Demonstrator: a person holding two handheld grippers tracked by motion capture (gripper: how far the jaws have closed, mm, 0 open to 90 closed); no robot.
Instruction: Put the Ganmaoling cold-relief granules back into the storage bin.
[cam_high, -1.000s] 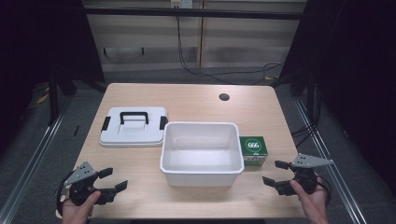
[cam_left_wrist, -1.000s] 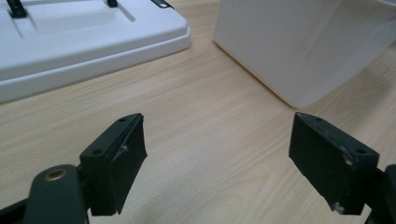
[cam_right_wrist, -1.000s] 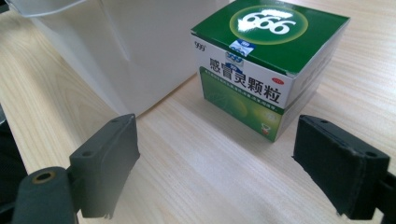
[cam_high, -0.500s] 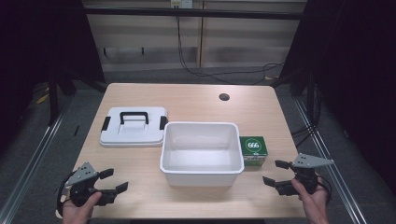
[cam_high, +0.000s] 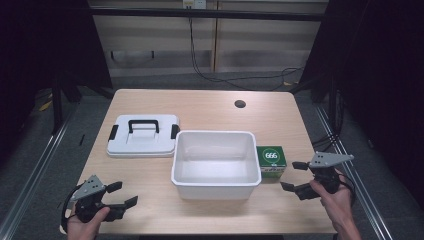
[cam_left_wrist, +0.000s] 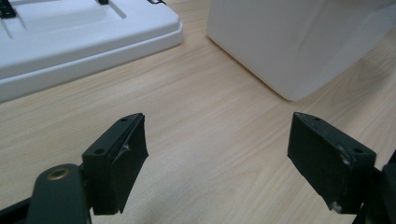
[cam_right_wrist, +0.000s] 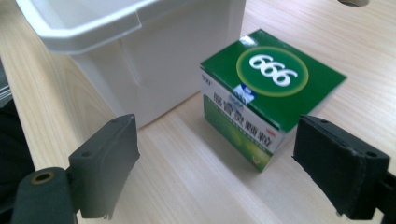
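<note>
A white plastic bin (cam_high: 216, 161) stands open-topped in the middle of the table. Its white lid (cam_high: 143, 136) with a black handle lies flat to its left. A green box marked 666 (cam_high: 271, 160) sits against the bin's right side. My left gripper (cam_high: 122, 195) is open above the front left of the table, its jaws wide apart with bare wood between them (cam_left_wrist: 217, 158). My right gripper (cam_high: 295, 176) is open just right of the green box (cam_right_wrist: 268, 91), which lies ahead of its jaws beside the bin wall (cam_right_wrist: 159, 65).
The wooden table (cam_high: 210, 107) has a round cable hole (cam_high: 240, 104) at the back right. Dark floor and metal rails run along both sides. A wall panel with hanging cables stands behind the table.
</note>
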